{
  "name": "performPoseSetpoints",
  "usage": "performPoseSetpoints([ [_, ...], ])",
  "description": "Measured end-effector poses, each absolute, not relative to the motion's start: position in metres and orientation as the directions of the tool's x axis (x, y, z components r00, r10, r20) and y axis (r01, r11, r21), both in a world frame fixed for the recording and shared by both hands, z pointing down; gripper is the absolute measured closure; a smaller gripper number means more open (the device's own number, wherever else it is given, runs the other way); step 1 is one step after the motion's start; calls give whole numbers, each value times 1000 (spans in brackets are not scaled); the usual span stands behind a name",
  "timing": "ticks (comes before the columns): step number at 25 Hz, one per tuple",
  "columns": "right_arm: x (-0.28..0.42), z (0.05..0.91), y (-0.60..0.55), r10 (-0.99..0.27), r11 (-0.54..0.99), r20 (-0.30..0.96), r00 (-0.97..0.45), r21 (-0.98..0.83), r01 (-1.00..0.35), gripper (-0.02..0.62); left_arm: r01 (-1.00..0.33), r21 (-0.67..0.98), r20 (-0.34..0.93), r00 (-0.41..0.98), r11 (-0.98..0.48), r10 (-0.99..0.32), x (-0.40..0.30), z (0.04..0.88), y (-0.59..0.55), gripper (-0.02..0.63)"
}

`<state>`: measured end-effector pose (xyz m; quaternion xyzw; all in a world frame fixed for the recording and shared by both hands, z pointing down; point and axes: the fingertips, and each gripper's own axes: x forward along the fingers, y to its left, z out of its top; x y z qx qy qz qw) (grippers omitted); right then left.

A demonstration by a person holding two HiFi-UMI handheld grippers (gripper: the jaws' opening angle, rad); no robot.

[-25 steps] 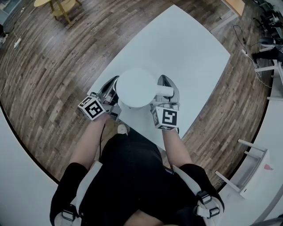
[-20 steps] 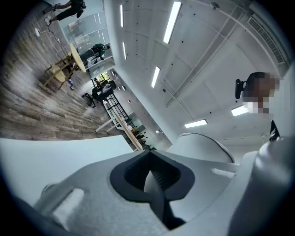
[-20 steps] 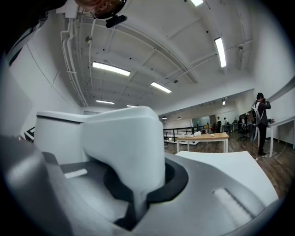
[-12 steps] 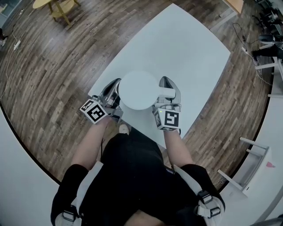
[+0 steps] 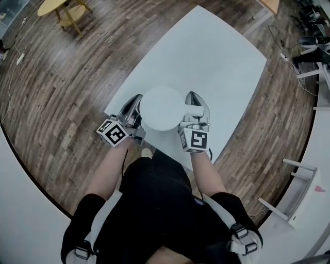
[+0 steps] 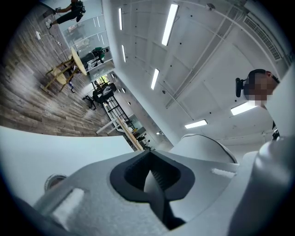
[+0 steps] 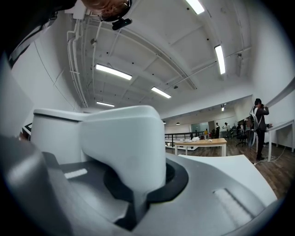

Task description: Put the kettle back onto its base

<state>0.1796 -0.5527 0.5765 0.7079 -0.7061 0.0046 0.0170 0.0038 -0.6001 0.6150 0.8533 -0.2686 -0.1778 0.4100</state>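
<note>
A white kettle [image 5: 161, 107] stands near the front edge of the white table [image 5: 206, 56], seen from above as a round lid. Its handle [image 5: 193, 109] sticks out to the right. My right gripper [image 5: 193, 100] is shut on that handle; in the right gripper view the handle [image 7: 124, 147] fills the notch between the jaws, with the kettle body [image 7: 55, 133] behind it. My left gripper [image 5: 135, 100] is shut and lies close against the kettle's left side. In the left gripper view the kettle [image 6: 203, 147] bulges just past the closed jaws. No base shows in any view.
The table's near edge lies just below both grippers, with wooden floor [image 5: 62, 93] all round. A yellow stool [image 5: 67, 7] stands far off at top left, a white rack [image 5: 294, 191] at right. People stand far back in the room [image 7: 259, 124].
</note>
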Motion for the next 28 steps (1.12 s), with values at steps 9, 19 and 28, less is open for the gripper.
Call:
performPoseSetpoints([
  [9, 184, 590, -543, -993, -16, 114, 29, 107, -994, 460, -225, 874, -128, 748, -430, -651, -30, 623, -598, 607],
  [19, 178, 573, -485, -992, -40, 121, 47, 54, -998, 449, -377, 766, -93, 737, -521, -670, -52, 589, -577, 607],
  [28, 177, 542, -458, -998, 25, 59, -25, -5, -1000, 520, -478, 630, -108, 727, -612, -678, -48, 555, -542, 607],
])
